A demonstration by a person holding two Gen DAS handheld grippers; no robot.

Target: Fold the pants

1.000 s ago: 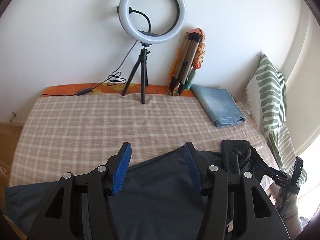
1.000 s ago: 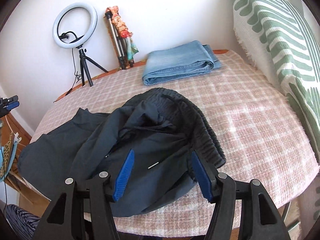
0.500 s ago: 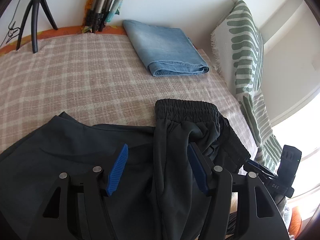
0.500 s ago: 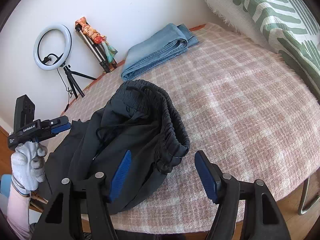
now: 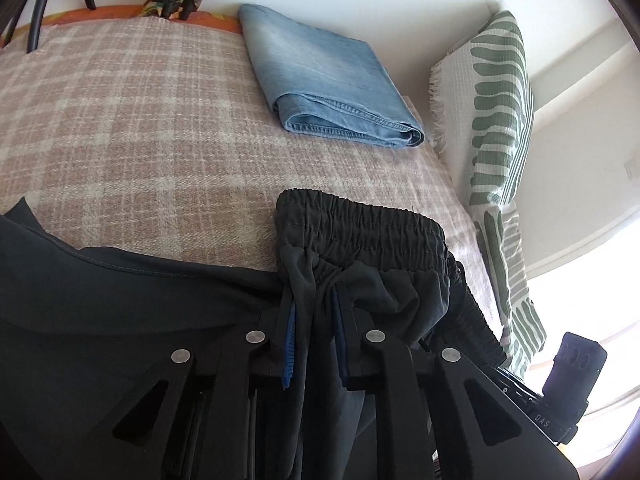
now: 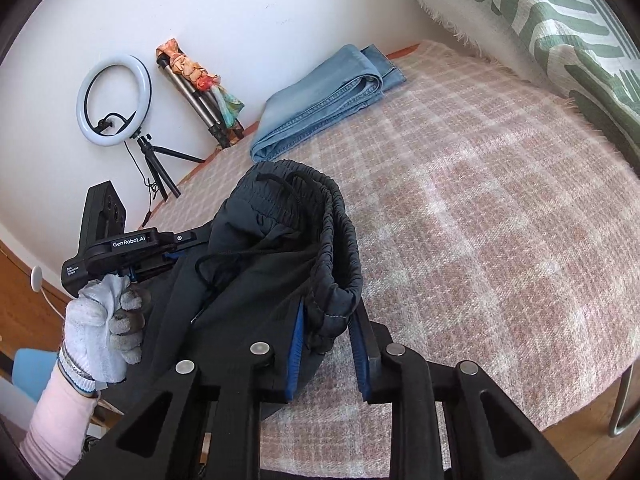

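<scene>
Dark grey pants (image 5: 140,300) with an elastic waistband (image 5: 360,224) lie crumpled at the near edge of the plaid-covered table (image 5: 120,120). My left gripper (image 5: 314,304) is shut on a fold of fabric just below the waistband. In the right wrist view the pants (image 6: 260,272) show their drawstring, and my right gripper (image 6: 326,328) is shut on the near end of the waistband (image 6: 340,240). The left gripper's body (image 6: 120,248), held by a gloved hand, shows at the left of that view.
Folded blue jeans (image 5: 328,80) lie at the far side of the table and also show in the right wrist view (image 6: 324,96). A green-striped pillow (image 5: 496,112) stands along the right edge. A ring light (image 6: 114,100) and a tripod (image 6: 200,100) stand at the wall.
Both grippers have closed from open onto the pants at the waistband. The left gripper has moved forward and right onto the fabric; the right one has come up to the waistband's end.
</scene>
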